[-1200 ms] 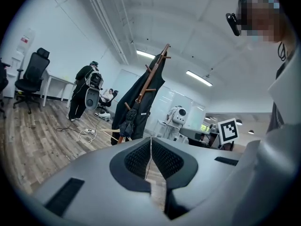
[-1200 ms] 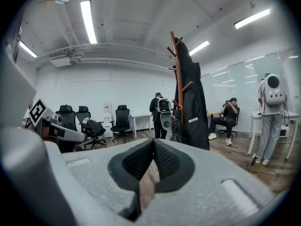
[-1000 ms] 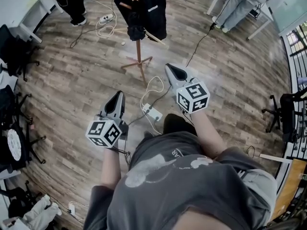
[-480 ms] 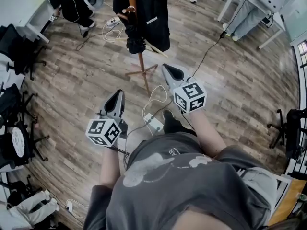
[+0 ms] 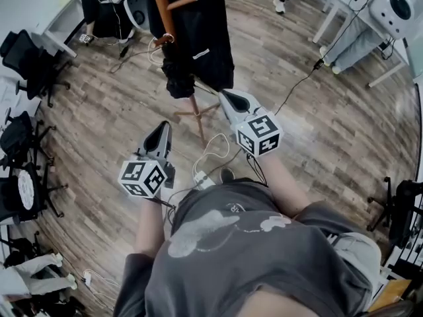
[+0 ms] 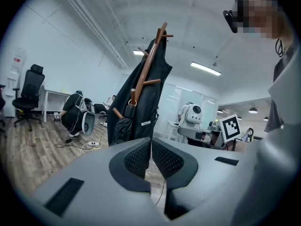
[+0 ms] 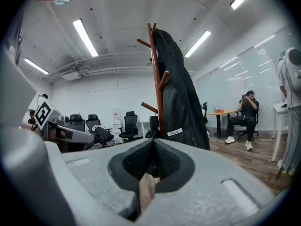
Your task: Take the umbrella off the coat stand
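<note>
We find the umbrella (image 5: 177,71), black and folded, hanging by its loop from a low peg of the coat stand (image 5: 160,8), against the black coat (image 5: 210,32) draped on the same pole. In the head view it lies ahead of both claws and touches neither. The right gripper (image 5: 225,96) is the nearer one, its tip off to the umbrella's right by the hem of the coat, while the left gripper (image 5: 162,125) sits lower in the picture, well apart from it. In the left gripper view the umbrella (image 6: 123,126) hangs just above and to the left of the jaw tips. Both claws are pressed together: the left gripper's pads leave only a thin slit, the right gripper's pads meet at the tips, and we see nothing pinched in either.
</note>
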`<state>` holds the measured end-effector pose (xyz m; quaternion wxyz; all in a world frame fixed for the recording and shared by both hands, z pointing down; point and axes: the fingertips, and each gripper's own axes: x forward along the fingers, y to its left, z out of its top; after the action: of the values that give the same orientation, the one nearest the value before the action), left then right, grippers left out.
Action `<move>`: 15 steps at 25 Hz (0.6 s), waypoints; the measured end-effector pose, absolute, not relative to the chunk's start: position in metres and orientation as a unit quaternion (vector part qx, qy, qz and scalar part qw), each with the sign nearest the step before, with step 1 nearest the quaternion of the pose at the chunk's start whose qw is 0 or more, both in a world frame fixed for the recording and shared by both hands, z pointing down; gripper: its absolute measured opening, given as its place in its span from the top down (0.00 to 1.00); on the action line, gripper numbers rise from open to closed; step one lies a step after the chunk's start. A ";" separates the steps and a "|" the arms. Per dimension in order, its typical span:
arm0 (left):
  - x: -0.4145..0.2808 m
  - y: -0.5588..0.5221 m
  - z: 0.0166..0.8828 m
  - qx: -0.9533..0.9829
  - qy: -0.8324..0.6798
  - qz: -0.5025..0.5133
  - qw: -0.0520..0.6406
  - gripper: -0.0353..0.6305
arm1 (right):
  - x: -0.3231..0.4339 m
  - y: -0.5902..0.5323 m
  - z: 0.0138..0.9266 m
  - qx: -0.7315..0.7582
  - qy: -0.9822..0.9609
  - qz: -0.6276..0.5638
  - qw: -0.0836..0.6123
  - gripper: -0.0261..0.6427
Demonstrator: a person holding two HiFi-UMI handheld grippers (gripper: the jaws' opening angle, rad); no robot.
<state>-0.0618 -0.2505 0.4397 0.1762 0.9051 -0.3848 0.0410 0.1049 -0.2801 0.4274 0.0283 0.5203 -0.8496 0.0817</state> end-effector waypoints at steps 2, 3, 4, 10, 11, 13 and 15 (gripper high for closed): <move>-0.053 -0.265 0.441 0.899 -0.397 0.040 0.178 0.93 | 0.112 -0.292 0.429 0.507 -0.858 0.083 0.029 0.96; -0.049 -0.271 0.442 0.897 -0.404 0.040 0.177 0.93 | 0.116 -0.298 0.430 0.500 -0.861 0.084 0.029 0.96; -0.045 -0.277 0.442 0.894 -0.411 0.040 0.175 0.93 | 0.119 -0.302 0.431 0.494 -0.865 0.086 0.030 0.96; -0.032 -0.297 0.439 0.885 -0.429 0.042 0.173 0.93 | 0.132 -0.322 0.440 0.480 -0.870 0.105 0.027 0.96; -0.032 -0.300 0.440 0.886 -0.428 0.047 0.172 0.93 | 0.130 -0.324 0.442 0.478 -0.872 0.107 0.028 0.96; -0.033 -0.307 0.443 0.885 -0.430 0.052 0.171 0.93 | 0.126 -0.327 0.445 0.472 -0.875 0.106 0.031 0.96; -0.035 -0.316 0.445 0.883 -0.435 0.054 0.168 0.93 | 0.125 -0.330 0.446 0.470 -0.875 0.108 0.031 0.96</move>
<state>-0.0346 -0.3156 0.4450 0.1681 0.8832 -0.4345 0.0535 0.1251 -0.3300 0.4464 0.0309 0.4702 -0.8754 0.1079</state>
